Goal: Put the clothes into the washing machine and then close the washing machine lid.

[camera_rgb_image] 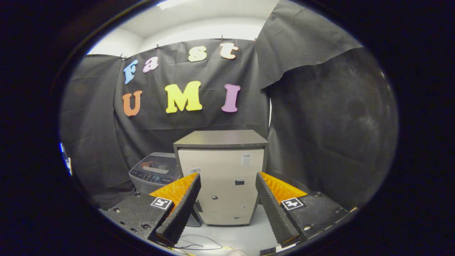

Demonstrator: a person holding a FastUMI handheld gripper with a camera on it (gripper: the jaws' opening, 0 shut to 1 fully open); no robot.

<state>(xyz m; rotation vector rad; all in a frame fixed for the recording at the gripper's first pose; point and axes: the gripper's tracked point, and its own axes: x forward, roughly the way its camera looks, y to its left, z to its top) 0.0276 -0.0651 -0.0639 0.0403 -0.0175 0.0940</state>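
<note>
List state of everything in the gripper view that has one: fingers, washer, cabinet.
gripper: fingers spread wide, nothing between them, held well short of the appliances.
washing machine: beyond the left finger, beside the cabinet; lid looks open, drum opening partly visible, contents can't be made out.
cabinet: straight ahead beyond the fingers, upright, front door shut.
cable: lying loose on the floor near the fingers.

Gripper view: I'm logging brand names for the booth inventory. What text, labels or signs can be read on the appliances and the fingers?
Stickers on the fridge front: too small to read.
Washing machine control panel: markings too blurred to read.
Square tags beside the open fingers: black-and-white patterns, no words.
No brand name is legible.
</note>
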